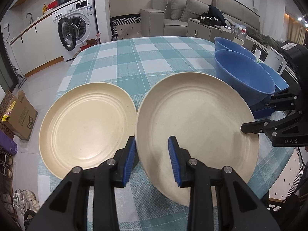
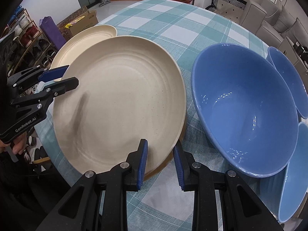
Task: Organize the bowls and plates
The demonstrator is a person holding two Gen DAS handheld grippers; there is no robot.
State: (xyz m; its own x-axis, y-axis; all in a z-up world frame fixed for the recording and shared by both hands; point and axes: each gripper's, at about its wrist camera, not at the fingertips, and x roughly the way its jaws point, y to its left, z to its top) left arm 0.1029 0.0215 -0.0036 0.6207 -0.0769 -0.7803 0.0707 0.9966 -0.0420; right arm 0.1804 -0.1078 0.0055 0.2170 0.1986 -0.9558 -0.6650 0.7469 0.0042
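Left wrist view shows a round cream plastic plate with ringed grooves (image 1: 196, 127) held up off the teal-and-white checked tablecloth (image 1: 134, 61), tilted, its near rim caught between the blue pads of the left gripper (image 1: 152, 159). The jaws stand narrow, one pad under the rim and one on the plate's upper face. From the opposite side the right gripper (image 2: 160, 163) clamps the same plate at its edge, jaws likewise narrow, one pad on top and one beneath; the plate (image 2: 119, 102) hangs between the two tools. Both grippers point steeply downward, the right one more so. At the left edge of the right wrist view, fingers of a hand (image 2: 18, 146) wrap the left tool's handle.

A second cream plate of the same shape (image 1: 86, 129) lies flat on the cloth just beside the held one, partly under its rim in the right wrist view. Both plates are empty.

Three blue glossy bowls sit close together to the right of the plates: a large one (image 2: 244, 111) nearest, another (image 2: 288, 80) behind it, a third (image 2: 294, 173) tipped against its near side. All are empty.
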